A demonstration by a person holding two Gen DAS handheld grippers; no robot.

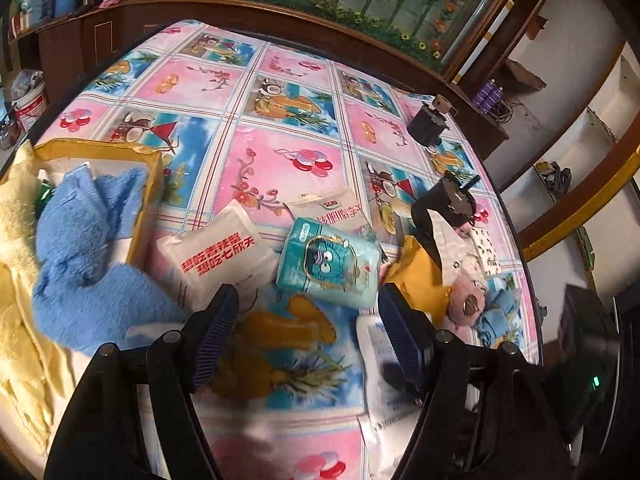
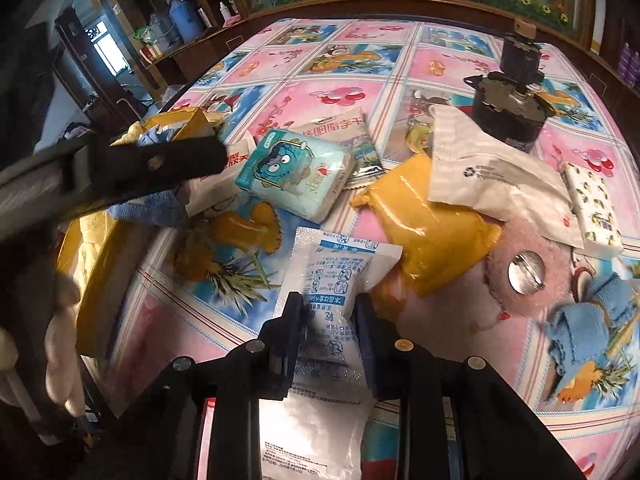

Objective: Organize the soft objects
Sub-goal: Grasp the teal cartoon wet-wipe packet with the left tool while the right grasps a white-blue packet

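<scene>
We are in the middle of clearing loose soft packs off the patterned counter (image 1: 280, 152) into the yellow box (image 1: 152, 184), which we take as our landmark. Our right gripper (image 2: 328, 320) is clamping a white sachet with blue print (image 2: 332, 280), its fingers pressing in on the pack's two sides. The sachet is lying well to the right of the yellow box, just in front of the yellow pouch (image 2: 432, 224), and whether it is lifting clear of the counter we cannot tell.

Our left gripper (image 1: 308, 320) is hanging with its fingers wide apart and nothing between them, just to the right of the yellow box. The teal tissue pack (image 1: 332, 264) is sitting just beyond its fingertips, and the white packet with red lettering (image 1: 216, 252) is lying between that pack and the box.

The box is already holding a blue towel (image 1: 88, 240) that is spilling over its near wall, beside a pale yellow cloth (image 1: 16, 240).

We are judging the next move as carrying the sachet leftward to the box and letting go above the towel. That is calling for a path clear of the left gripper, which is standing between sachet and box, and for a gentle squeeze, since the sachet looks limp and could sag or slip.
</scene>
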